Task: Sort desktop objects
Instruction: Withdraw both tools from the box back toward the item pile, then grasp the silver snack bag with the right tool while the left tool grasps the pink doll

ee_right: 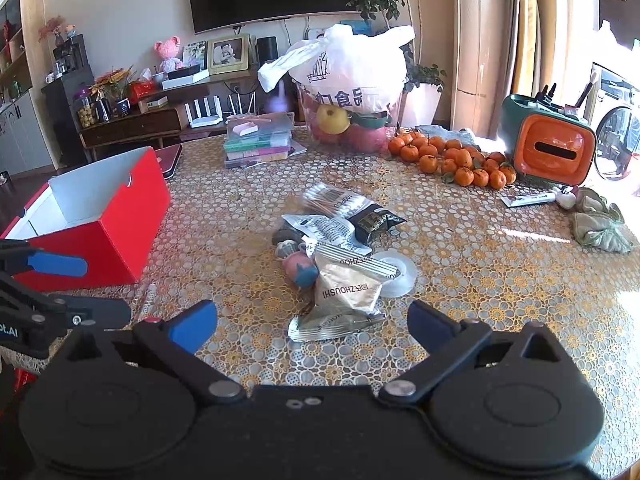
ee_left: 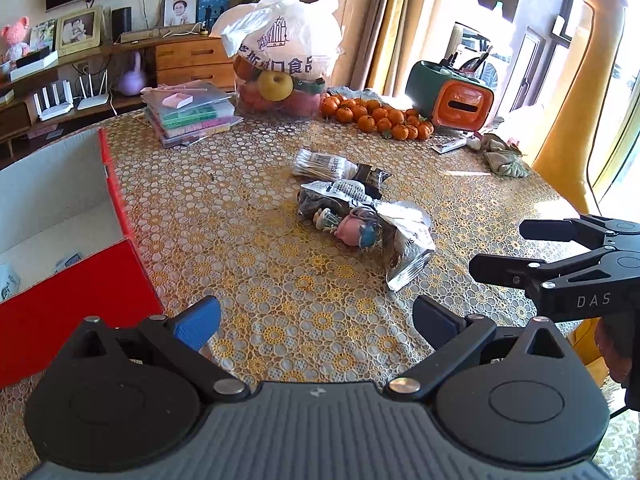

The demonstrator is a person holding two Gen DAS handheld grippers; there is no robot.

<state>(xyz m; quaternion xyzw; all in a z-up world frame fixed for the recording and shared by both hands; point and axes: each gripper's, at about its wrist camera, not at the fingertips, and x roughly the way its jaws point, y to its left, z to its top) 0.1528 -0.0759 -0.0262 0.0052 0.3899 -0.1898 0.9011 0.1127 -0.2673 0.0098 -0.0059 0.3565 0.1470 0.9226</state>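
Packets (ee_right: 340,304) and small toys (ee_right: 300,268) lie heaped at the middle of the desk (ee_right: 500,300), a cotton swab pack (ee_left: 322,166) at the heap's far end. A red box (ee_right: 100,216) stands at the left. Left gripper (ee_left: 316,320) and right gripper (ee_right: 312,320) hover with jaws spread, holding nothing.

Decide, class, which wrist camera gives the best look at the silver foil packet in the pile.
The right wrist view: the silver foil packet lies close, face up, its print readable, between the open right gripper fingers. The left wrist view shows the packet farther off, side-on and crumpled, beyond the open left gripper.
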